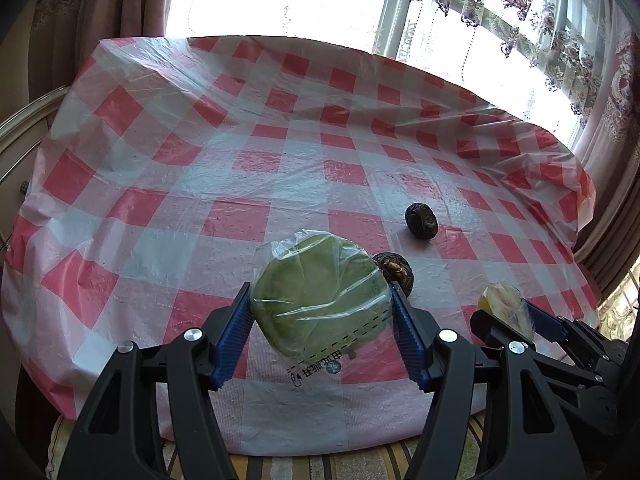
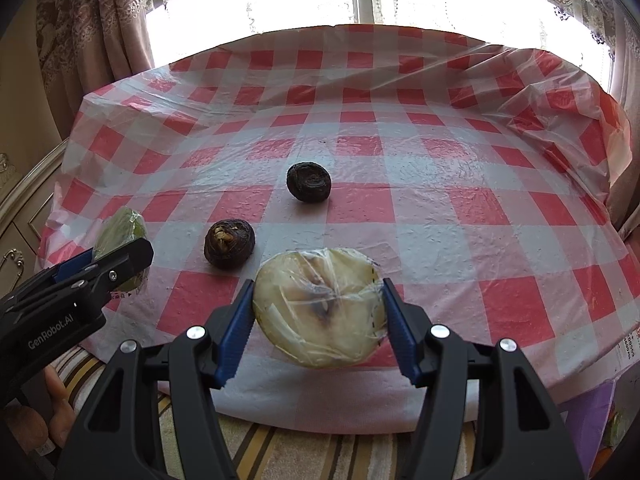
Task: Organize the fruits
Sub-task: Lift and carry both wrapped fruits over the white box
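Left wrist view: my left gripper point(image 1: 322, 312) clamps a green wrapped fruit point(image 1: 320, 300) over the checked tablecloth point(image 1: 160, 200); one dark fruit point(image 1: 396, 272) touches it at two o'clock, another point(image 1: 421, 221) beyond.

Right wrist view: my right gripper point(image 2: 318, 312) pinches a pale wrapped fruit point(image 2: 320, 304); dark fruits lie at eleven and twelve o'clock.

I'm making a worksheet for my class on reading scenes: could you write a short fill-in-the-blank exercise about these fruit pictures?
1. The left gripper is shut on a plastic-wrapped ____ round fruit.
2. The right gripper is shut on a plastic-wrapped pale ____ fruit.
3. ____ dark brown wrinkled fruits lie on the checked plastic tablecloth.

Missing words: green; yellow; Two
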`<state>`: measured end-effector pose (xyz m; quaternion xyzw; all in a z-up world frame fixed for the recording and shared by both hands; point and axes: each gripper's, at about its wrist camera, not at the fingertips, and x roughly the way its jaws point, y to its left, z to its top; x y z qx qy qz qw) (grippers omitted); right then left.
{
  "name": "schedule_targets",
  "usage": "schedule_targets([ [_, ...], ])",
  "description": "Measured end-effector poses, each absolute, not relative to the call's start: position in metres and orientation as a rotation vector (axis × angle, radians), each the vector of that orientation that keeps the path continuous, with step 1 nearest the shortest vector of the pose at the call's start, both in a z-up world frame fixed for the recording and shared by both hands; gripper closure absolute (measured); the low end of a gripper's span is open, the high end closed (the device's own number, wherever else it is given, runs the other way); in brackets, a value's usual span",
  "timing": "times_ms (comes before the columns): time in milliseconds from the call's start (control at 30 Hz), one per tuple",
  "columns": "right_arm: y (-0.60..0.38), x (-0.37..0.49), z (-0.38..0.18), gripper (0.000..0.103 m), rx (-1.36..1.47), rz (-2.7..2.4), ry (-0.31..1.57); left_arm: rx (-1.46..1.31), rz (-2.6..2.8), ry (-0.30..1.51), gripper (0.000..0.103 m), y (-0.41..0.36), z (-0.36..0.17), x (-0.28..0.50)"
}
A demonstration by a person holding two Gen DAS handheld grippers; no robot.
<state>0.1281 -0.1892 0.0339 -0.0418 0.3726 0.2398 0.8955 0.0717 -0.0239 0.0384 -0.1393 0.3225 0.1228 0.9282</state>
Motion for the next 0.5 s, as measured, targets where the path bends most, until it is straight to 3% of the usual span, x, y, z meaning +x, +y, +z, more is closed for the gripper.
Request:
schedule_targets([
  [500,-0.258,0.102,0.054,0.042,-0.004,0.422,0.746,-0.129,0.190,0.596,0.040,-0.065,0.066,0.072],
])
